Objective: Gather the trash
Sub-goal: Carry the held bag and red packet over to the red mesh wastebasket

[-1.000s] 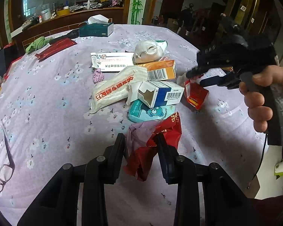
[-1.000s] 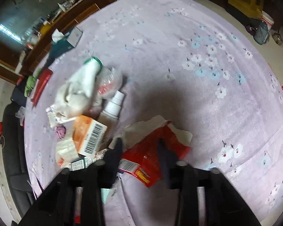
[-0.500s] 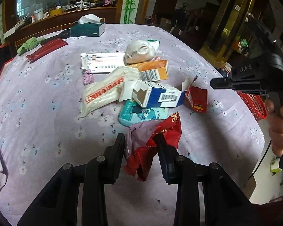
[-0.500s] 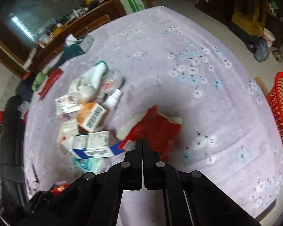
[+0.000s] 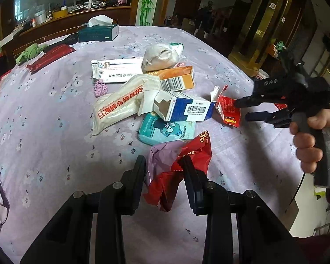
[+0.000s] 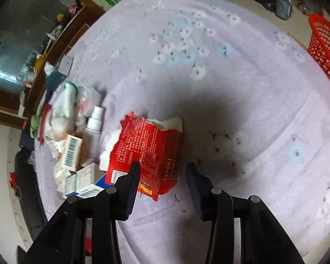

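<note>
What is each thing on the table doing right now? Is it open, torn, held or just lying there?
Left gripper: jaws around the crumpled red wrapper, holding it.
Right gripper: jaws open, at the torn red packet.
Torn red packet: ripped open, lying flat.
Blue and white box: end flap torn open, on its side.
Orange box: closed, lying flat.
White spray bottle: lying down.
Tissue box: tissue sticking out.

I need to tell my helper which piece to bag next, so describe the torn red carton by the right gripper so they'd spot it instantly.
On the lilac flowered tablecloth, find the trash pile in the middle. At its right edge, beside the blue-and-white barcode box, lies the torn red carton, in front of the open right gripper. Unlike the crumpled red foil wrapper, it is flattened card with a ragged white edge.
</note>
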### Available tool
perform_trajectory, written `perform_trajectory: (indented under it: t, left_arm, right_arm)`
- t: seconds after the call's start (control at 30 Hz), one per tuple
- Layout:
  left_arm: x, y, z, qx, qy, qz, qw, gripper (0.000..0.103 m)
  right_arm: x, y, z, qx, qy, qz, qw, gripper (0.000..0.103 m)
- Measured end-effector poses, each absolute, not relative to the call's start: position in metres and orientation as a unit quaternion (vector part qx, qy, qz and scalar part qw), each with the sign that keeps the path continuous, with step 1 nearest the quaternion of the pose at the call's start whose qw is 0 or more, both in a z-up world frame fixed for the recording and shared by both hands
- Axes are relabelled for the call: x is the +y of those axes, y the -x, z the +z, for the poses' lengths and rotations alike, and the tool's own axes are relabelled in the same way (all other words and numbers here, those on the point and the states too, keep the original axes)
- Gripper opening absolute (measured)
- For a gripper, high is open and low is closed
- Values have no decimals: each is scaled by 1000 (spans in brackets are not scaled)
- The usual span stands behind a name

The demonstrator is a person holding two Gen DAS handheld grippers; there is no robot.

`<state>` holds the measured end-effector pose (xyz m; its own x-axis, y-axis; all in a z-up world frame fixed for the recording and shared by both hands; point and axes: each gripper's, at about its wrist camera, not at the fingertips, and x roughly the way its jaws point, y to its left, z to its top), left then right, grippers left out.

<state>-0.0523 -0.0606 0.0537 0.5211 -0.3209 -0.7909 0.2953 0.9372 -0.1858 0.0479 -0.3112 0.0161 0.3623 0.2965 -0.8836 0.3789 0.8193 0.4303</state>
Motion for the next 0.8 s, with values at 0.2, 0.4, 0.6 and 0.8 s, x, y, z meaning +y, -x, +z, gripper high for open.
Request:
perform_trajectory:
  t: [0.2,0.4,0.6,0.8]
  left_arm:
    - [-56,53,55,454,11,-173,874,33]
    - [-48,53,55,454,14,-164,876,33]
    - [-49,53,57,450,19,-167,877,33]
    - [-66,51,63,444,16,-191,875,33]
  right_arm:
    - [-292,-65,13,556,-267,-16,787,22]
    - [-284,-66,25,540,-244,0,806,14]
    - [-290,-45,53,512,-231,3,827,14]
    - [-301,-2,78,493,-213,0,843,14]
